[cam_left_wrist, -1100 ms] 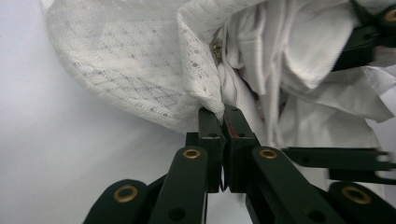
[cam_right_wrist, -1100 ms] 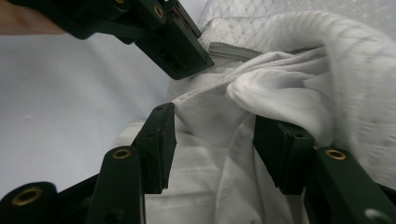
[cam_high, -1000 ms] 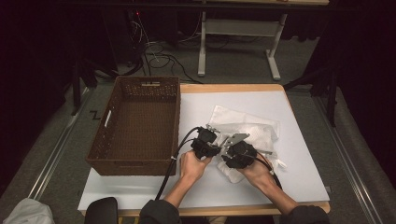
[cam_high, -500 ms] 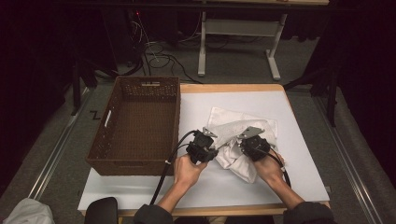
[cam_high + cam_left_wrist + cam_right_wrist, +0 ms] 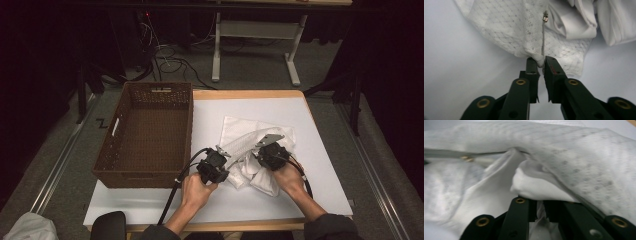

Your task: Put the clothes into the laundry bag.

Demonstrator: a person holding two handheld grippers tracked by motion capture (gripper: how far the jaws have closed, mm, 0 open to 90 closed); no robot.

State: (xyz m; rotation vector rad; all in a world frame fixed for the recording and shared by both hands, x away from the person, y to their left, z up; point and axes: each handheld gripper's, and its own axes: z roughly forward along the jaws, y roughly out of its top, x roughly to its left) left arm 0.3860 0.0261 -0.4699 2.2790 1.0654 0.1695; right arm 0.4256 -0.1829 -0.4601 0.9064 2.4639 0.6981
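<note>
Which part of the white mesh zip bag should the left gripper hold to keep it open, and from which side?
Grip the mesh zip bag at its hem beside the zipper, from the near side toward the person. There the edge bunches into a thin fold, and the left gripper already pinches it. The right gripper has white cloth between its jaws; whether the pads press on it is unclear.

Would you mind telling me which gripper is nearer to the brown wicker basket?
Left. The left gripper sits just off the basket's near right corner, while the right gripper lies farther right, over the white mesh bag.
</note>
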